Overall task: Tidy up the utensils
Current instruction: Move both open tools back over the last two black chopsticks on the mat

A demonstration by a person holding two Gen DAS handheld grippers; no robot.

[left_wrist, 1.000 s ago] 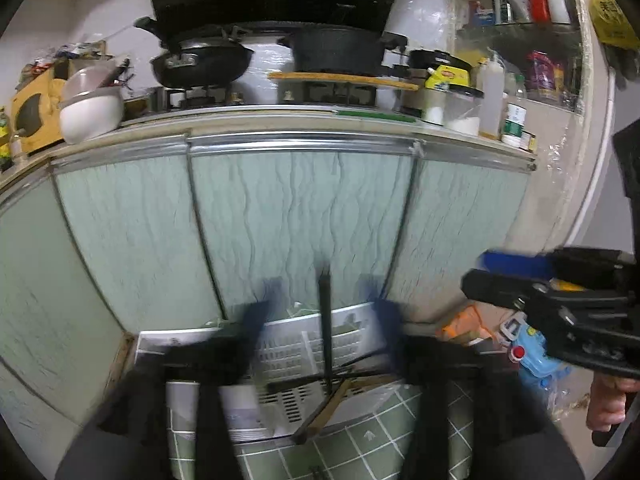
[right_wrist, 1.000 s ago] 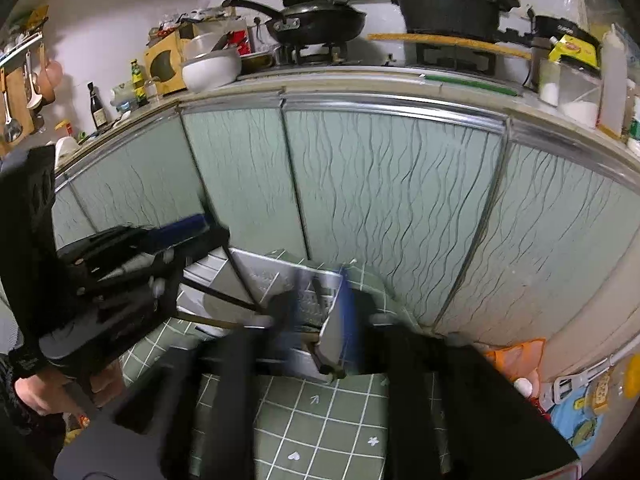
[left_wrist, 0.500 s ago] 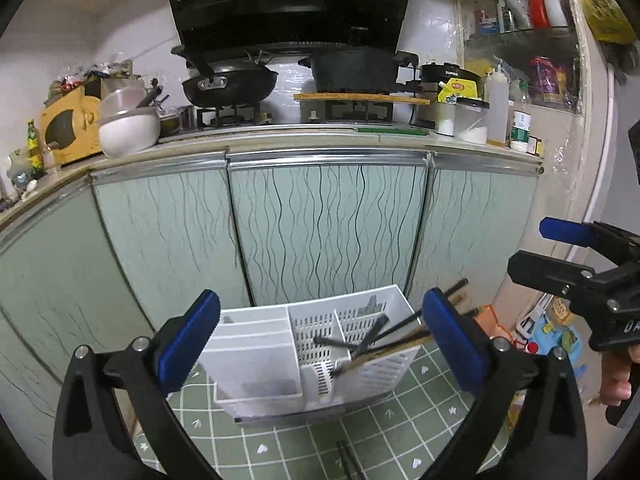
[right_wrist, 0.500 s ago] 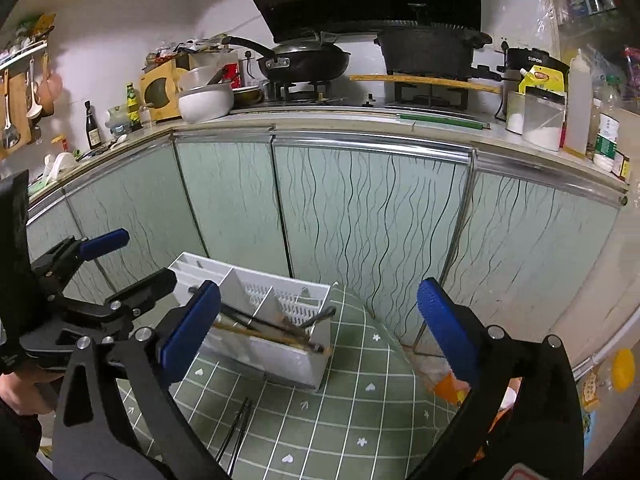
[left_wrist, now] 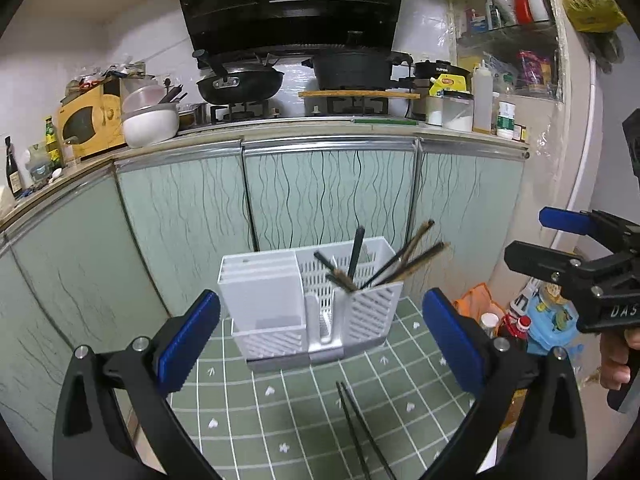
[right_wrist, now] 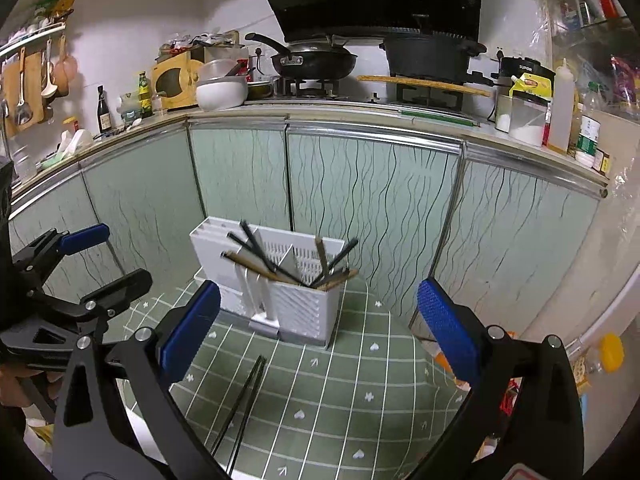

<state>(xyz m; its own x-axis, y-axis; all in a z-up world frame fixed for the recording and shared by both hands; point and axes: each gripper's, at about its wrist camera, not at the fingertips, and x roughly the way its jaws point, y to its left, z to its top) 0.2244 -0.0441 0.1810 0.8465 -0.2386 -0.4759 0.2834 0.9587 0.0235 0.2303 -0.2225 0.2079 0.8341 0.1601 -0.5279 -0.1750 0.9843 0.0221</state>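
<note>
Both sets of jaws stand spread wide with nothing between them. The left gripper (left_wrist: 320, 344) and right gripper (right_wrist: 318, 330) hang above a green mat (left_wrist: 304, 412) and point at a white caddy (left_wrist: 310, 300), which stands on the mat's far edge, near the green cabinet doors (left_wrist: 328, 192). The caddy is the landmark: chopsticks (left_wrist: 404, 264) lean out of its slotted right compartment at loose angles, some dark, some brown. Its solid left compartment shows nothing inside. In front of the caddy, well apart from it, a black pair (right_wrist: 244, 396) lies flat on the mat between the two grippers. Right of the caddy, bottles (left_wrist: 520, 324) crowd the floor. Above it, a wok (left_wrist: 240, 84) sits on the stove.
</note>
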